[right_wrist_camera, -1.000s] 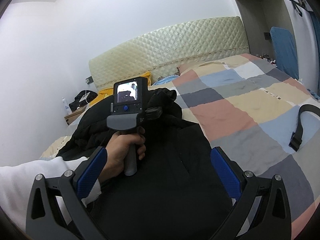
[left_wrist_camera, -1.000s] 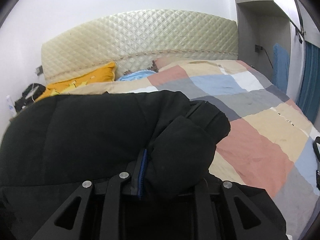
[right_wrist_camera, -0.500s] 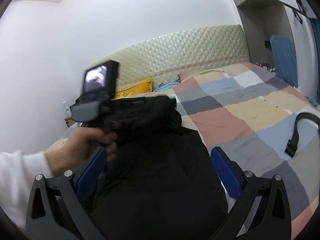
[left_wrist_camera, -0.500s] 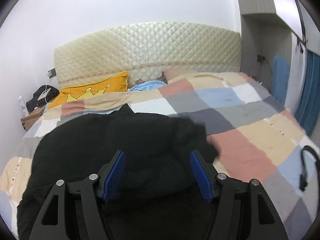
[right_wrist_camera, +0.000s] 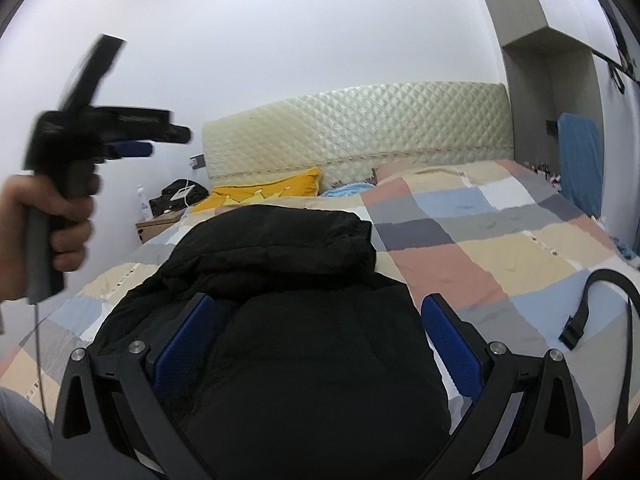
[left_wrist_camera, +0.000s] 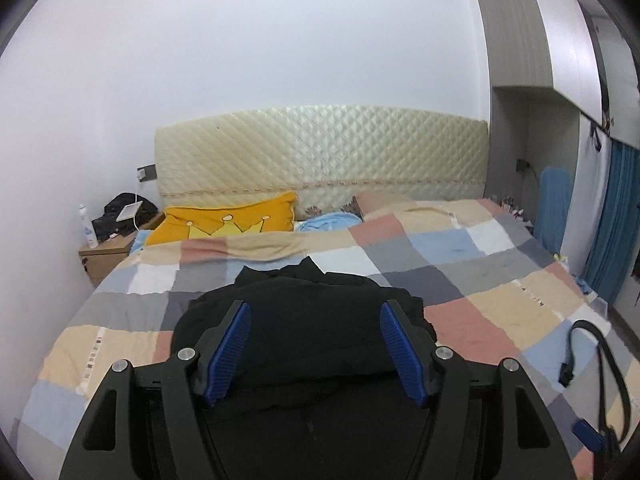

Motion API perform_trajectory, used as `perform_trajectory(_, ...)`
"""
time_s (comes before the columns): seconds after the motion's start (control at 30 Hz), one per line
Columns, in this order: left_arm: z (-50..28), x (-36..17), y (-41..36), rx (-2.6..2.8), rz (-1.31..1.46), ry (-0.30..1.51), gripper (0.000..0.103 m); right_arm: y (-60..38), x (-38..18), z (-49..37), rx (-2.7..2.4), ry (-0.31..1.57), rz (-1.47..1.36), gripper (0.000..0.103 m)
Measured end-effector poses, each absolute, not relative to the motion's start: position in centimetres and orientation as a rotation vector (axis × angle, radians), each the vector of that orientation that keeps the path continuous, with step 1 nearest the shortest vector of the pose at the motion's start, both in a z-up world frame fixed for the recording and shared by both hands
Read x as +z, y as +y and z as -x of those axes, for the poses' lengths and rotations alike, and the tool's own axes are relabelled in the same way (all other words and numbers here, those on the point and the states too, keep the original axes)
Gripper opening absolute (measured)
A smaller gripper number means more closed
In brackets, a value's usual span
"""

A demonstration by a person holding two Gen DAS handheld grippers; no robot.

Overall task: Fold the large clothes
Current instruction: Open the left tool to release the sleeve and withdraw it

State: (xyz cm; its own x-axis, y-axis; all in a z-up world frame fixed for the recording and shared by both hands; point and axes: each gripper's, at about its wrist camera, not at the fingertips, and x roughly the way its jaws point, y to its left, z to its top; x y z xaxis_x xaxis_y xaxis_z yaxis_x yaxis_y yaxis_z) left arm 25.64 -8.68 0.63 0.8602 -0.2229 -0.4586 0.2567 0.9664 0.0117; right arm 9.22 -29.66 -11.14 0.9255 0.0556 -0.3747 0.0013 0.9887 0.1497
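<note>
Both hand-held grippers, left (left_wrist_camera: 314,350) and right (right_wrist_camera: 318,344), hang wide apart and empty above the puffy black padded jacket (right_wrist_camera: 288,320), lying part-folded on the patchwork-quilted bed (right_wrist_camera: 500,248). One fold seems laid; next likely calls for gripping a near edge.

The left gripper (right_wrist_camera: 132,142) is motion-blurred in the right wrist view, its jaw state unreadable there. The black jacket's (right_wrist_camera: 288,320) near part runs off the bottom edge. The black strap (left_wrist_camera: 600,376) is cut by the lens rim.
</note>
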Motion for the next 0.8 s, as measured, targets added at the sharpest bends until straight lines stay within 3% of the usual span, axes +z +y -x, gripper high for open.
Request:
perform_trajectory(0.23,-19.2,1.4,-4.3,-0.211,-0.130,0.440,0.067,-28.7,-10.5,-8.6,0.045,0.392,-0.143,0.103)
perform_trajectory(0.8,-13.5,-4.6,2.0,-0.190,-0.019,0.431,0.067,-25.9,-10.5,-7.8,0.126,0.409,-0.088,0.103)
